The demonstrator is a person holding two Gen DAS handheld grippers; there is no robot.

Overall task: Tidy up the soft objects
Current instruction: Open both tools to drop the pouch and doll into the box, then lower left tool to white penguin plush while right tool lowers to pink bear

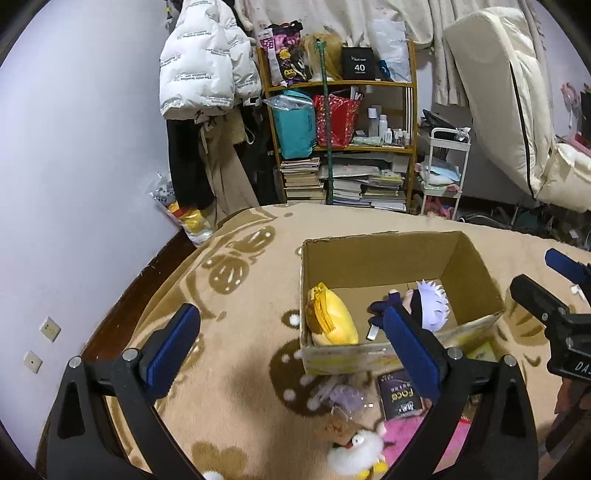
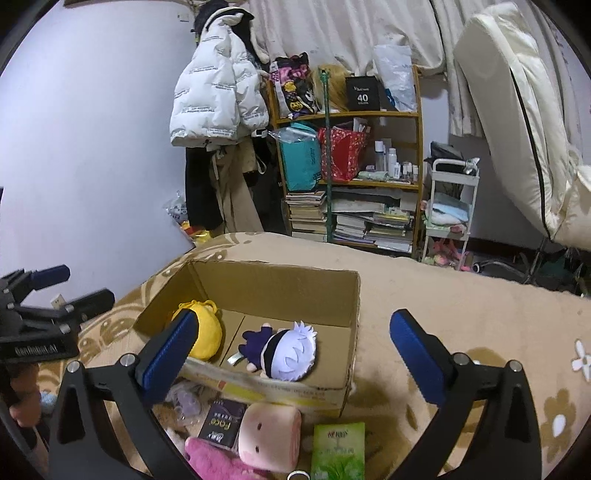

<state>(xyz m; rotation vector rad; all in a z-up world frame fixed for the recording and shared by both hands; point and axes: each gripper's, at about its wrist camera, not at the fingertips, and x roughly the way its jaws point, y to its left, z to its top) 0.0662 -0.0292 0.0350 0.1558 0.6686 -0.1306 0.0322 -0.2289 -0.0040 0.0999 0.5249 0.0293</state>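
both the left gripper (image 1: 291, 347) and right gripper (image 2: 291, 354) are wide open and hold nothing, and the pink roll toy (image 2: 269, 432) lies low in the frame, just under the right gripper, outside the box (image 2: 332, 400).

Both grippers are black: the left gripper (image 1: 291, 345) and right gripper (image 2: 295, 354) have angular arms, silver screws, ribbed blue pads (image 1: 168, 349) and white lettering.

You're working in a pretty cluttered bedroom: a lavender wall (image 1: 85, 147) is catching cool light, a wooden shelf (image 2: 347, 177) is sagging with books, a white puffer jacket (image 1: 203, 66) is hanging beside it, and a cream mattress (image 2: 517, 118) is leaning against the curtains (image 2: 351, 33).
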